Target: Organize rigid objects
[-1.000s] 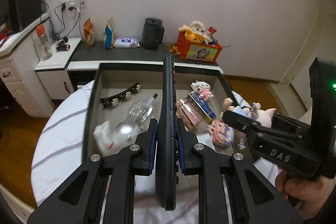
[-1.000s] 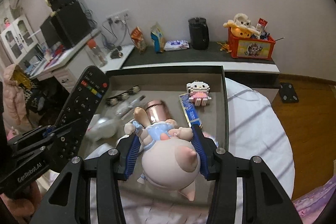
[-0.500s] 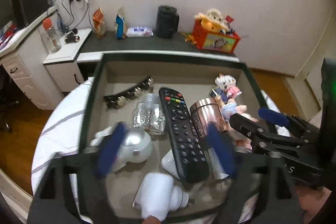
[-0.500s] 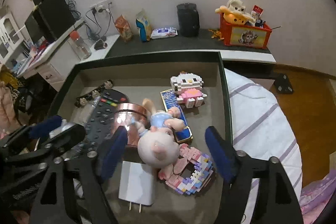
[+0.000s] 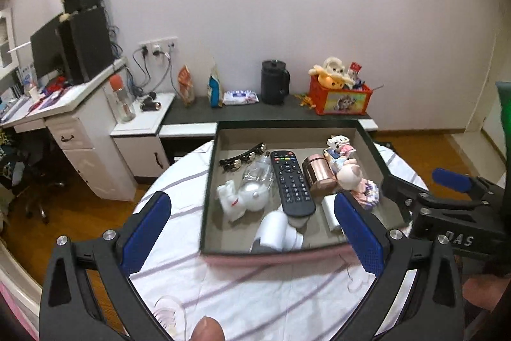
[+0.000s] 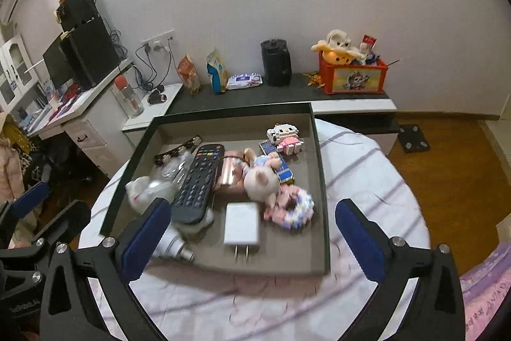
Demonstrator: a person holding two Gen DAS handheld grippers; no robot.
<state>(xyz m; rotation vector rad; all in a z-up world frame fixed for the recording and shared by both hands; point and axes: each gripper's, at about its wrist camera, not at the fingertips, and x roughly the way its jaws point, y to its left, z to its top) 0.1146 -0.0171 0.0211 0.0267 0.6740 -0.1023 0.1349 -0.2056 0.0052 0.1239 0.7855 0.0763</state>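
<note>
A black kettle stands beside a toy crate.

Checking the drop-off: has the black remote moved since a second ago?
Yes. The remote left the left gripper, whose jaws have just been opening, and now lies flat in the tray, beside the copper cup.

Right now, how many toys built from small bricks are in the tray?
2. A white and pink brick cat stands near the tray's far right corner; a pink brick ring lies nearer, right of the white charger. Others may be hidden.

Black angular gripper frames, silver screws, blue-padded fingers, white lettering
</note>
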